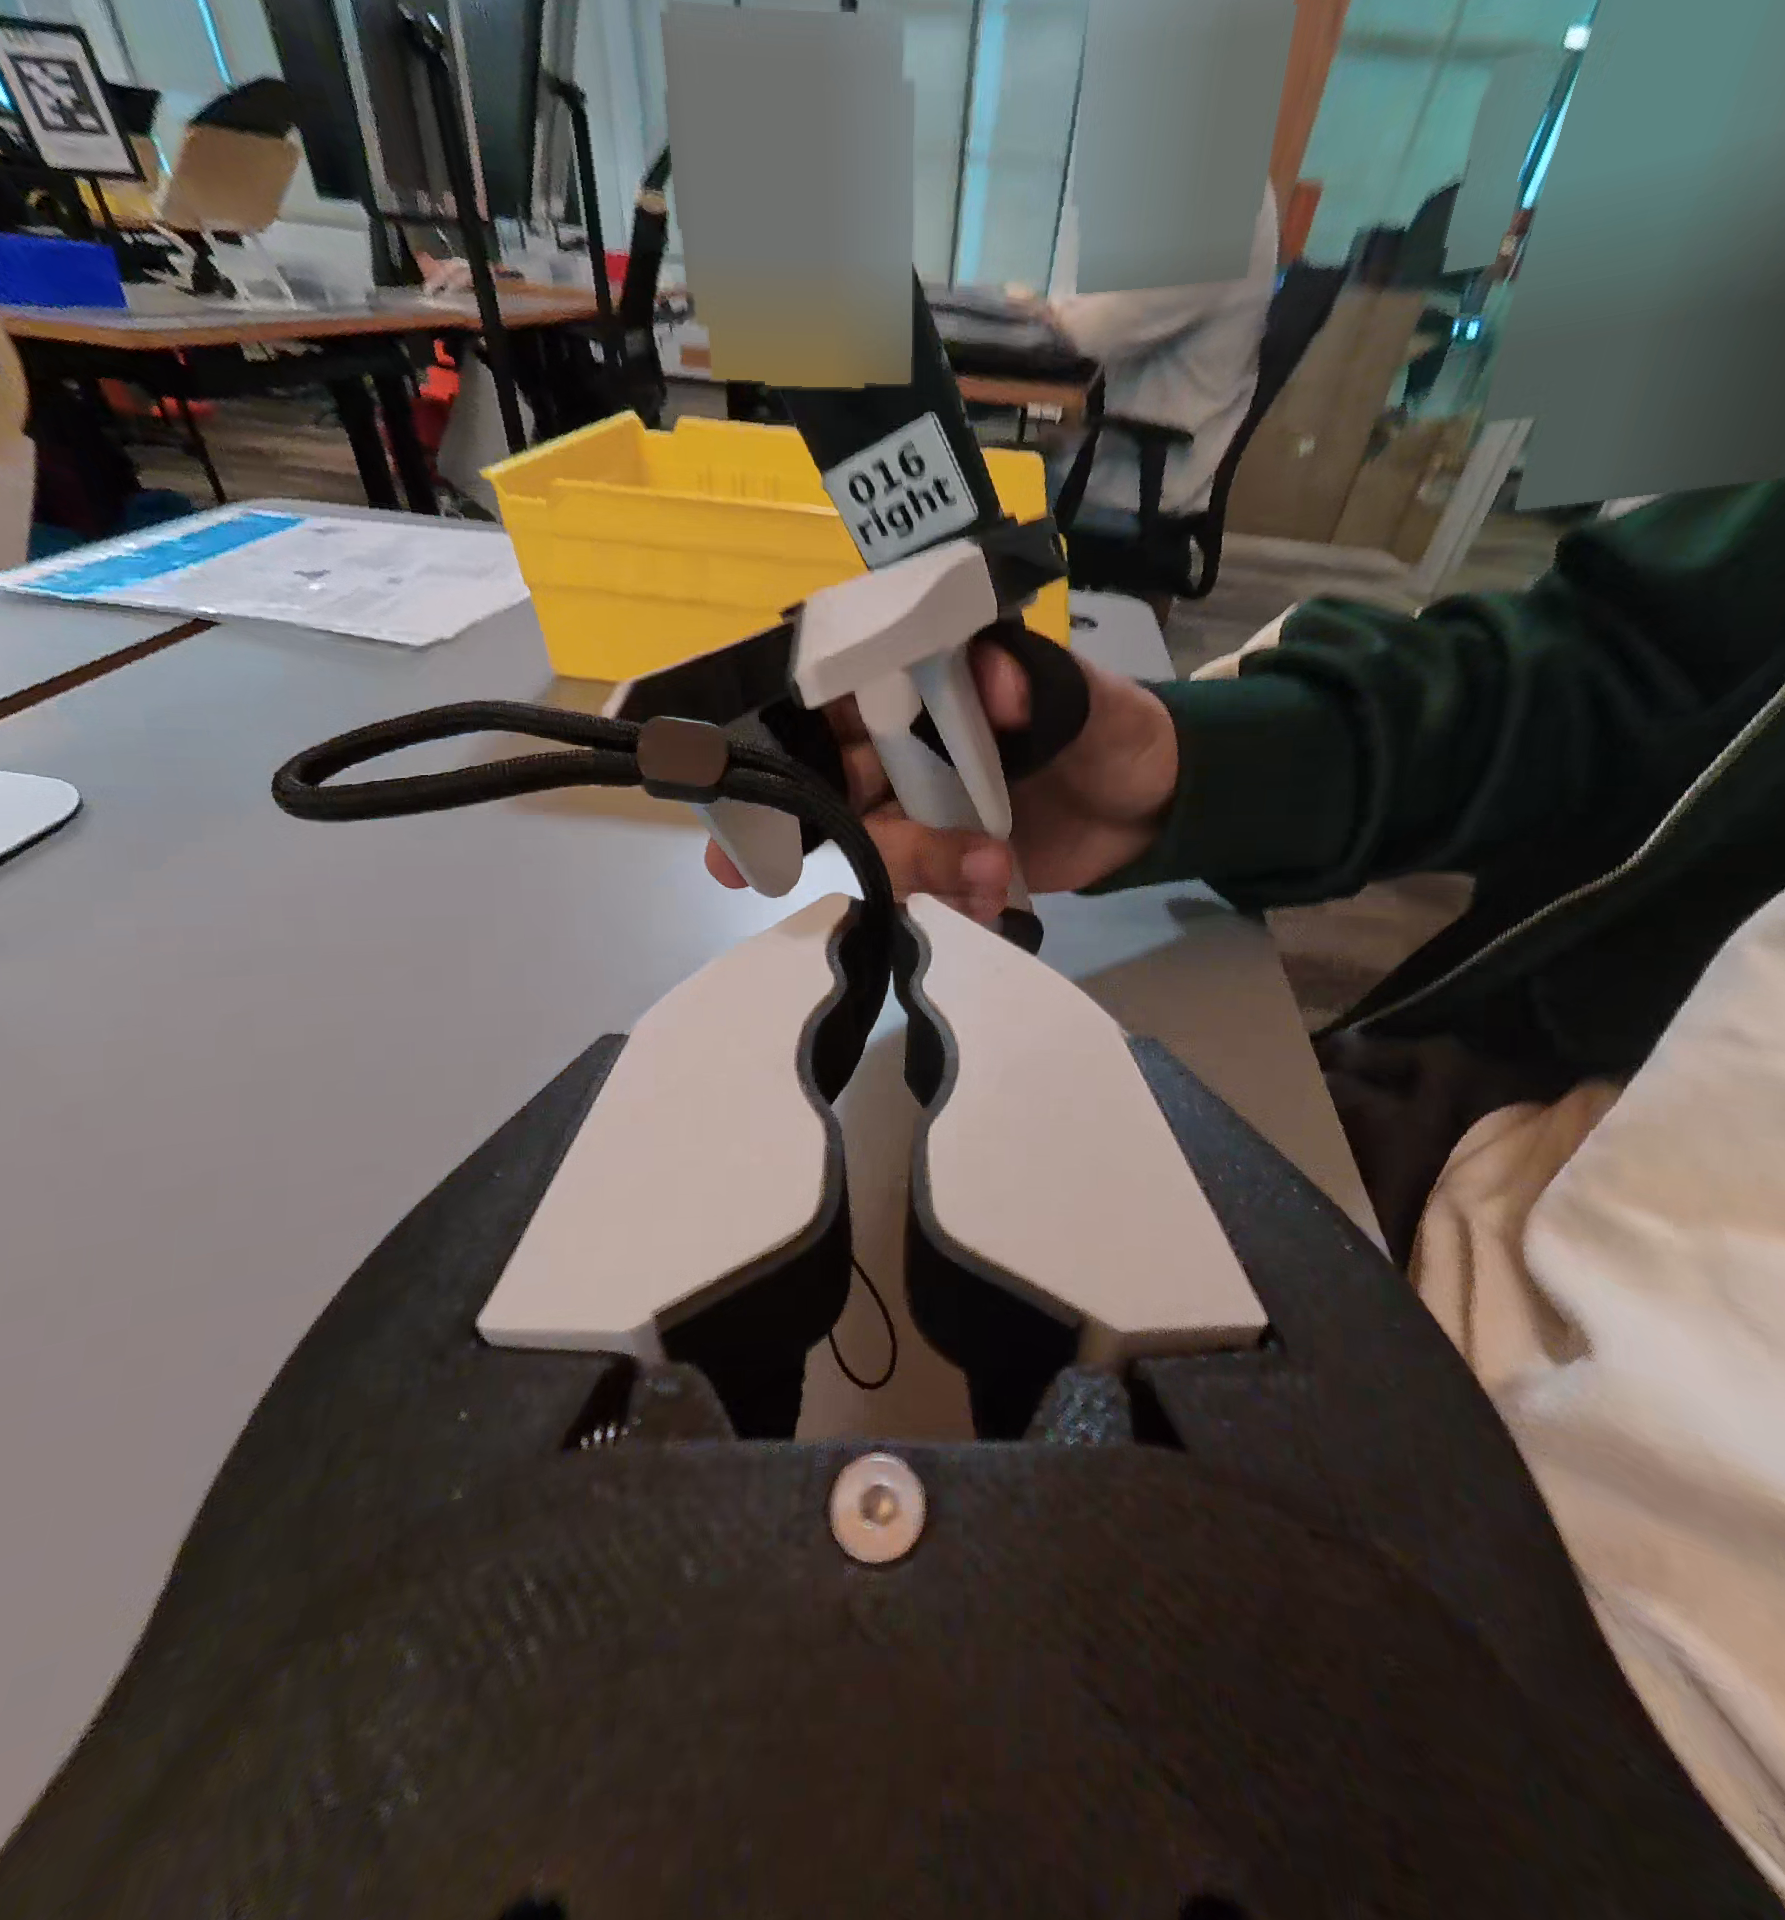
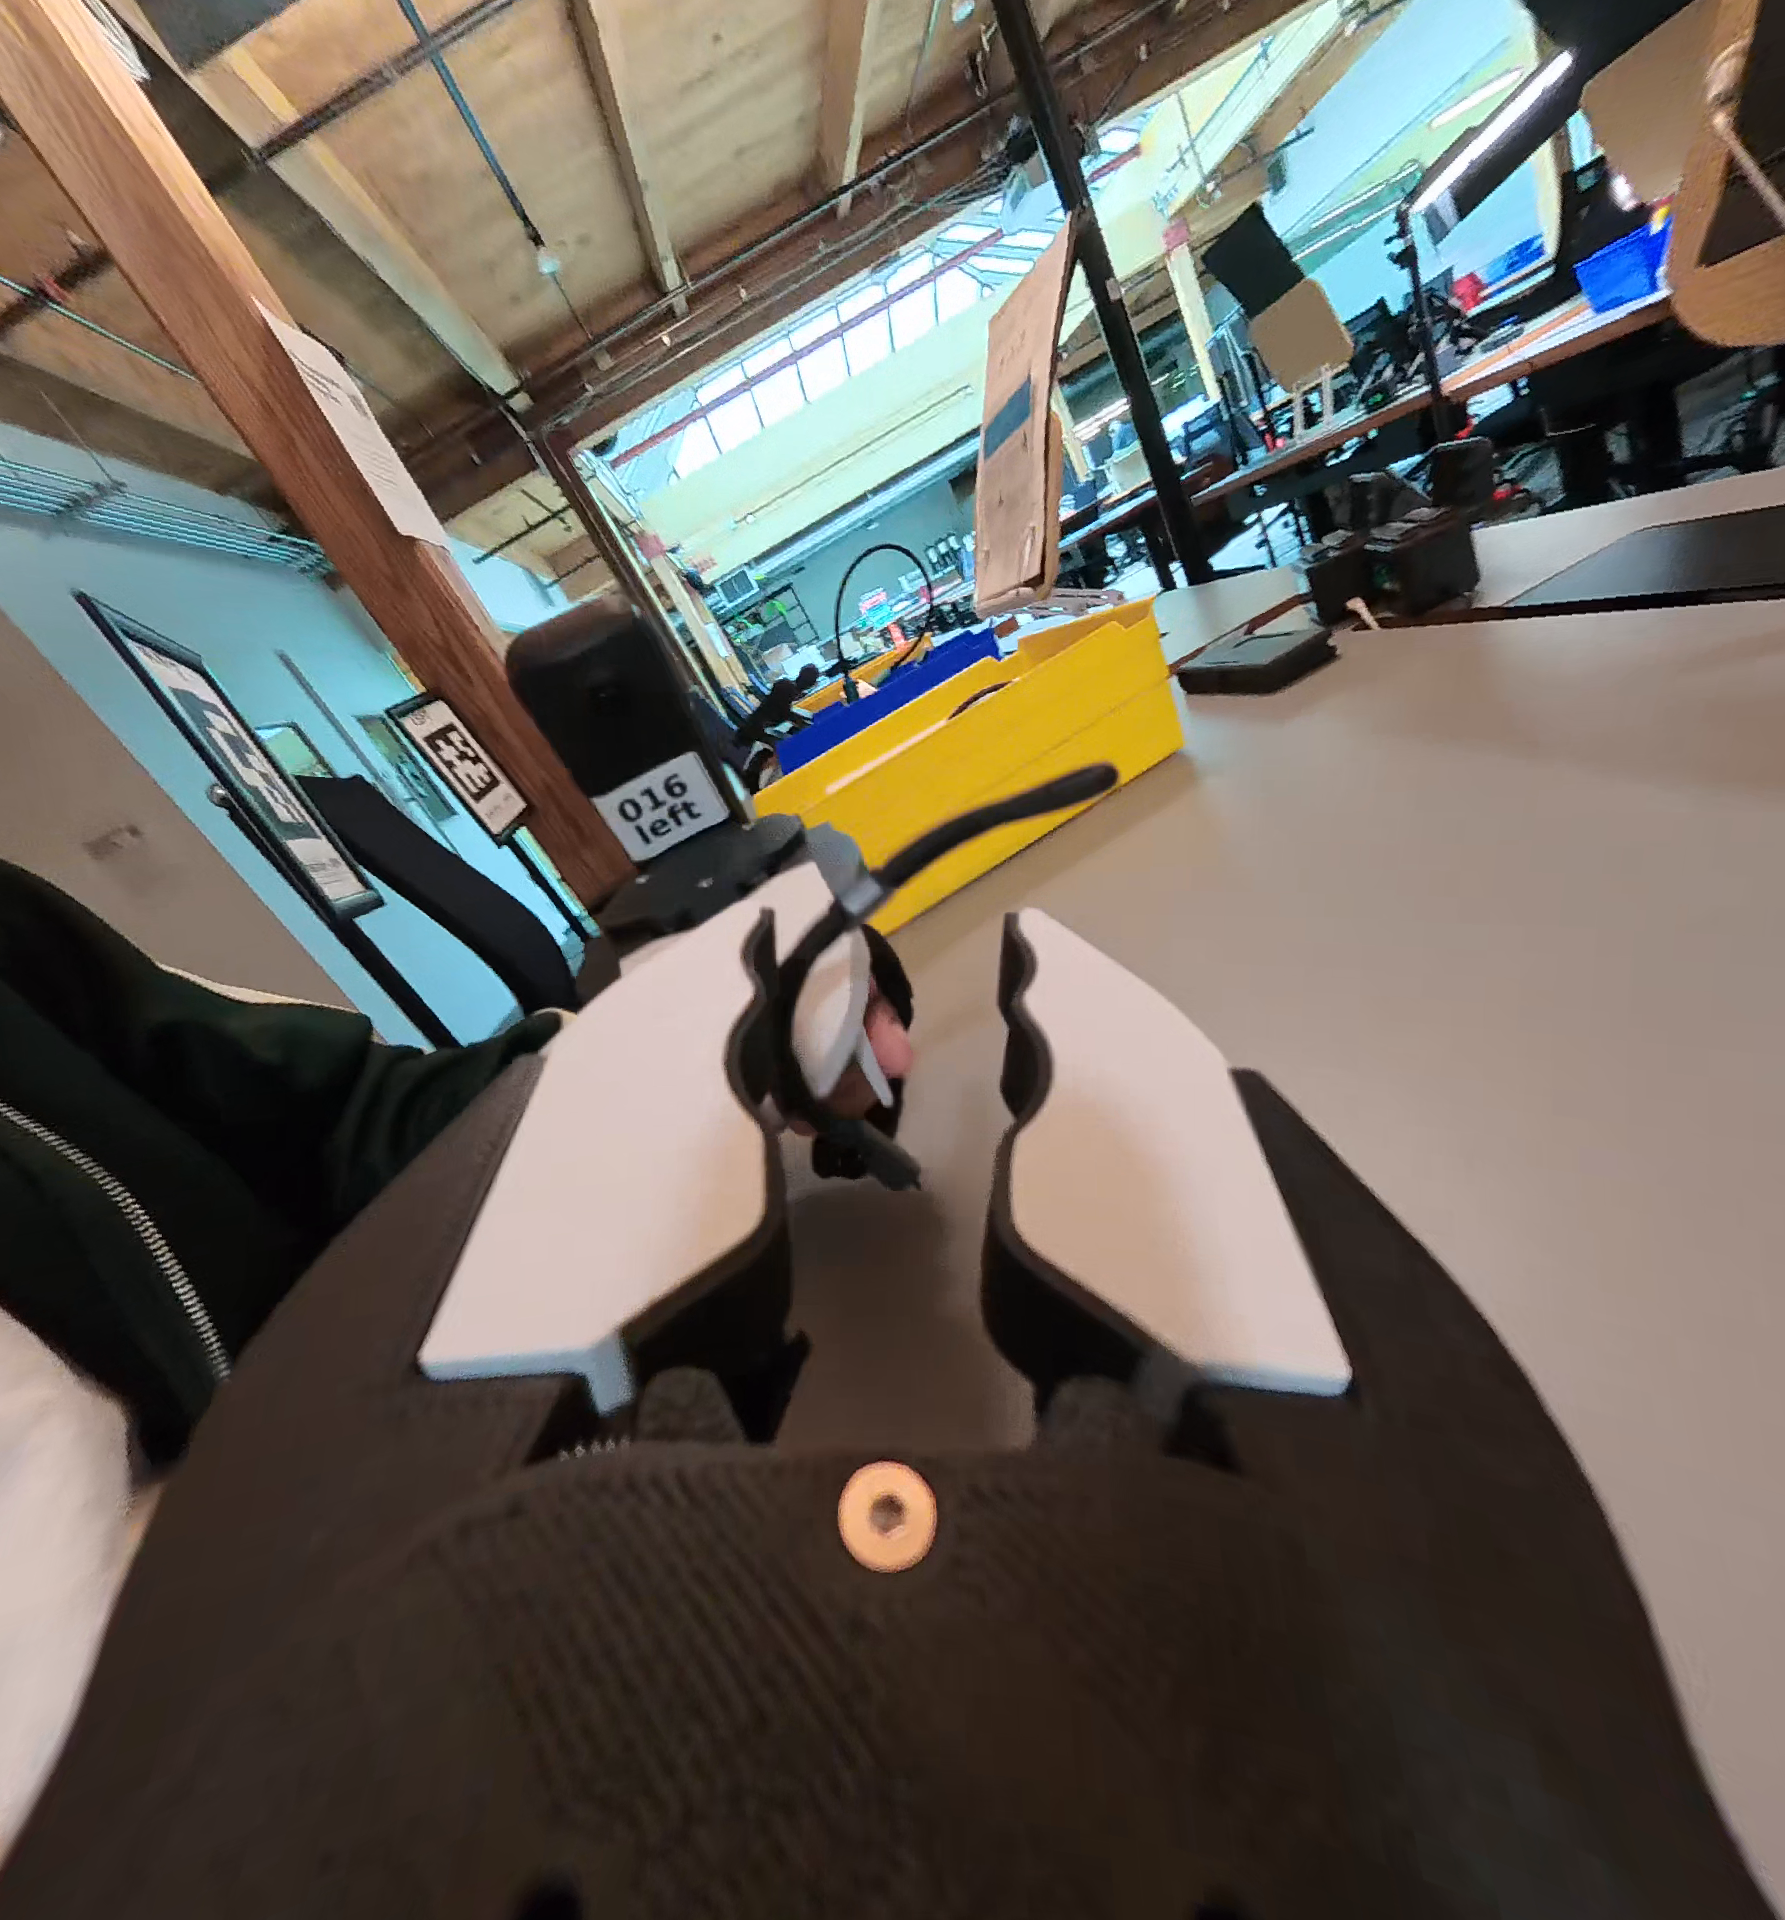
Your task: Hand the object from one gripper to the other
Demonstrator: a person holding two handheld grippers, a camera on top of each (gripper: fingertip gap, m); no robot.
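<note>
The object is a black cord wrist strap (image 1: 452,769) with a small slider (image 1: 675,753). My left gripper (image 1: 880,914) is shut on the strap near its tips, and the loop sticks out up and to the left over the grey table (image 1: 244,987). A thin string end hangs between the fingers lower down. A hand (image 1: 1075,790) holds the right gripper just beyond the loop. In the right wrist view my right gripper (image 2: 883,935) is open. The strap (image 2: 971,821) runs between its jaws, close to the left one. The left gripper's white finger (image 2: 834,1023) shows behind it.
A yellow bin (image 1: 659,540) stands on the table behind the grippers and also shows in the right wrist view (image 2: 1023,748), with a blue bin (image 2: 888,696) behind it. A printed sheet (image 1: 275,571) lies at the far left. A dark-sleeved arm (image 1: 1490,727) crosses the right side. Left tips to right tips: about 5 cm.
</note>
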